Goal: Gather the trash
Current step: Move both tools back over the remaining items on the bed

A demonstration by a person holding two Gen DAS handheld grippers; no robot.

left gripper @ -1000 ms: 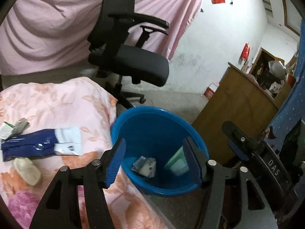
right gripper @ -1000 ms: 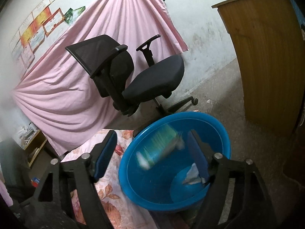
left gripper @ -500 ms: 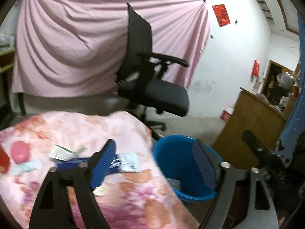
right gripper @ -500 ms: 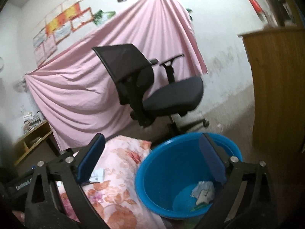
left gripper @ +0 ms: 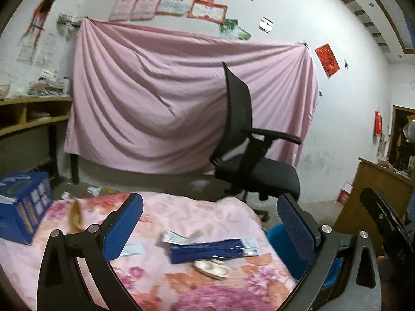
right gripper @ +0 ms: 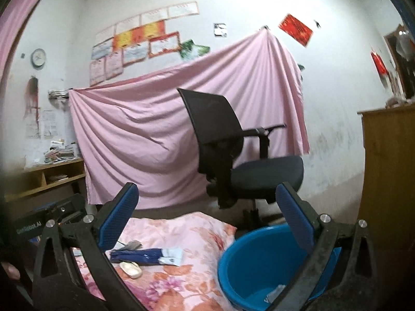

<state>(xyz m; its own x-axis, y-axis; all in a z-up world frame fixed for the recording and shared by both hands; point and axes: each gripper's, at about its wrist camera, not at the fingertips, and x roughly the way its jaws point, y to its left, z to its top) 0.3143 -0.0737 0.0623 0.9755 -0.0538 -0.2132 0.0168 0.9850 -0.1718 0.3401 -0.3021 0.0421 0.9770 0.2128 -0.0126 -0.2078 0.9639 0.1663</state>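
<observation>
Wrappers (left gripper: 214,249) lie beside the blue basin (right gripper: 255,259); your left gripper (left gripper: 211,229) and right gripper (right gripper: 207,216) stand wide, empty, ready for pickup.

Both wrist views level, chair-facing (left gripper: 249,155)

Both views up from blue basin (right gripper: 249,259) toward floral cover (left gripper: 207,215); left gripper (left gripper: 212,223) jaws just opening, empty.

Open air lies over the floral bedspread (left gripper: 212,215); the blue basin (right gripper: 249,259) flanks it, an office chair (right gripper: 233,155) stands behind.
</observation>
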